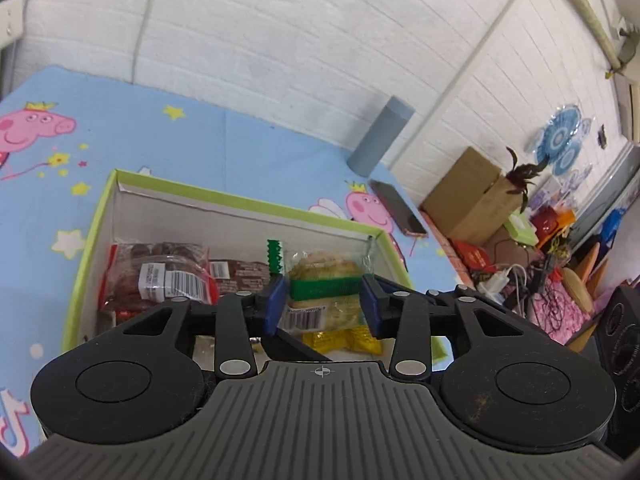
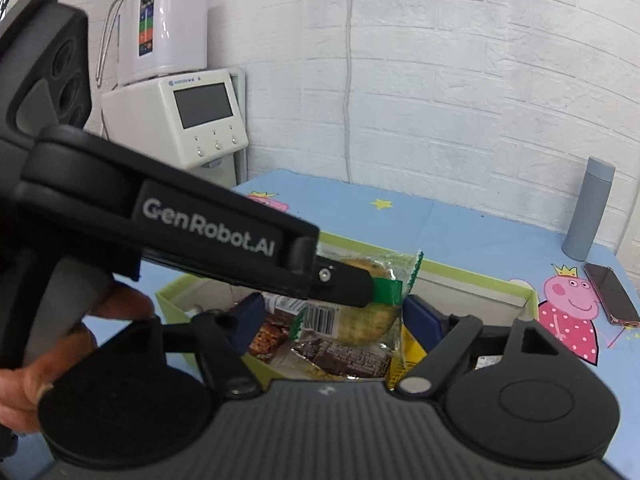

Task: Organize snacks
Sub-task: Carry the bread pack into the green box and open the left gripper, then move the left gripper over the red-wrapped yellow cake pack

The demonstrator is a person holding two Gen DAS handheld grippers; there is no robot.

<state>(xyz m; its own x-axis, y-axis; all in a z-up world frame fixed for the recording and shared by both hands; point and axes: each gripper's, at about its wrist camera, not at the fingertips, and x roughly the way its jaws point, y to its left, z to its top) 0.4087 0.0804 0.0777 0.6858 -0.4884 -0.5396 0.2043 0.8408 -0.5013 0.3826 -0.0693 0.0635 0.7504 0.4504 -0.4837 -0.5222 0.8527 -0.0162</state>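
A white cardboard box with a lime-green rim [image 1: 240, 200] [image 2: 480, 276] lies open on the table and holds snack packets. My left gripper [image 1: 325, 304] hovers over it with the jaws slightly apart. A clear cookie packet with a green band [image 1: 324, 288] [image 2: 360, 312] sits between the blue pads, which stand at its sides without clearly pressing it. From the right wrist view, one of the left gripper's fingers [image 2: 344, 280] crosses in front of that packet. My right gripper [image 2: 336, 320] is open wide over the box with nothing gripped. Chocolate cookie packets [image 1: 168, 276], yellow packets [image 1: 348, 340] and a brown bar [image 2: 344, 356] lie inside.
A grey bottle [image 1: 380, 136] [image 2: 588, 208] and a phone [image 1: 400, 208] [image 2: 610, 294] sit behind the box on the blue cartoon tablecloth [image 1: 200, 140]. White appliances [image 2: 180, 112] stand at the back left. A cardboard carton [image 1: 468, 196] and clutter lie beyond the table's right edge. A hand [image 2: 60, 360] holds the left gripper.
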